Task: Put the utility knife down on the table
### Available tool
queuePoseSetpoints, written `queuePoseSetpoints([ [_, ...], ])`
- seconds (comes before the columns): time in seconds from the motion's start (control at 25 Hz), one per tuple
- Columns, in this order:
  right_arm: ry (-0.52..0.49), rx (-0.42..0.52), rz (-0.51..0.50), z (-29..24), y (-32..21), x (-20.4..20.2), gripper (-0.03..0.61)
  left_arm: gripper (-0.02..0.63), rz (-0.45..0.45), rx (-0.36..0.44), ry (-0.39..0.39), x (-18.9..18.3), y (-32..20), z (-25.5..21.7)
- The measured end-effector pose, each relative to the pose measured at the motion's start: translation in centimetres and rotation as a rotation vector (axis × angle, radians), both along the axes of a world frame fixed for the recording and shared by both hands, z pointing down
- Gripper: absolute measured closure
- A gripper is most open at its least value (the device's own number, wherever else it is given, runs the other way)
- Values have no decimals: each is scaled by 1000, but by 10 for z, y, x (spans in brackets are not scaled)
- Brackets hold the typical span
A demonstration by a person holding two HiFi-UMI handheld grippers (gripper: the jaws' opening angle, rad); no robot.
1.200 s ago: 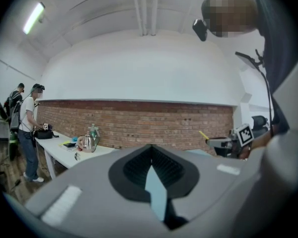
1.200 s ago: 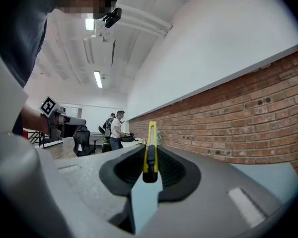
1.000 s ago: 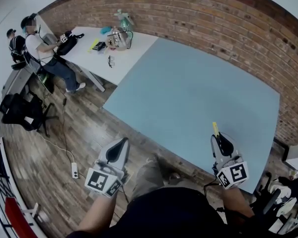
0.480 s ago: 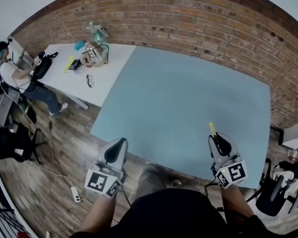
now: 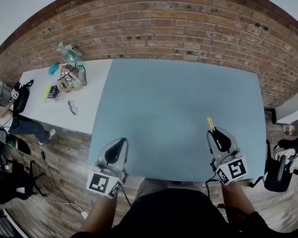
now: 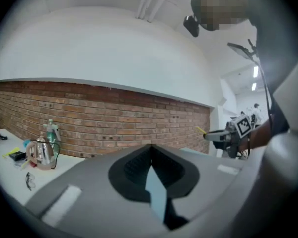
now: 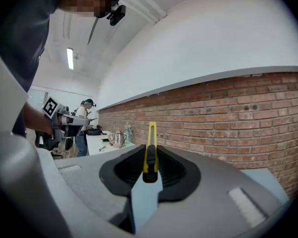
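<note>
- Holding the utility knife [image 7: 151,138] by its yellow body, the right gripper [image 5: 216,134] has its jaws clamped on it above the near right edge of the table [image 5: 179,93]. The blade end points away, probably for safety.
- The left gripper [image 5: 119,143] is pressed together on nothing at the near left edge, and seems not needed.

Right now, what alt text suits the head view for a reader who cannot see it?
The right claw grips a yellow utility knife, tip pointing away from the person, over the near edge of a blue table. The left claw is shut and empty near its left corner; a brick wall stands behind.
</note>
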State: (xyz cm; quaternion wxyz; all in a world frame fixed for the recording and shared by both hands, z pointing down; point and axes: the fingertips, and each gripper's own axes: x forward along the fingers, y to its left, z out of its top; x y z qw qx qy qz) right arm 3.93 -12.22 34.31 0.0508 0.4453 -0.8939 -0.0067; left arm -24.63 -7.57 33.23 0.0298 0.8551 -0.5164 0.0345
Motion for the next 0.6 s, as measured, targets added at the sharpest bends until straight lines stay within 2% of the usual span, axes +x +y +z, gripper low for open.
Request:
queuePoseSetpoints([
  [0.16,-16,-8,99,-11,-7,0,505,612,108,-2,10,4,-33,0],
  [0.44,18,-17,205,-17,-2,-4,505,612,292,-14,27,30,-68,5],
  [0.6,27,-36,255,-17,3,4,505,612,357,-8,33,49,-80,4],
])
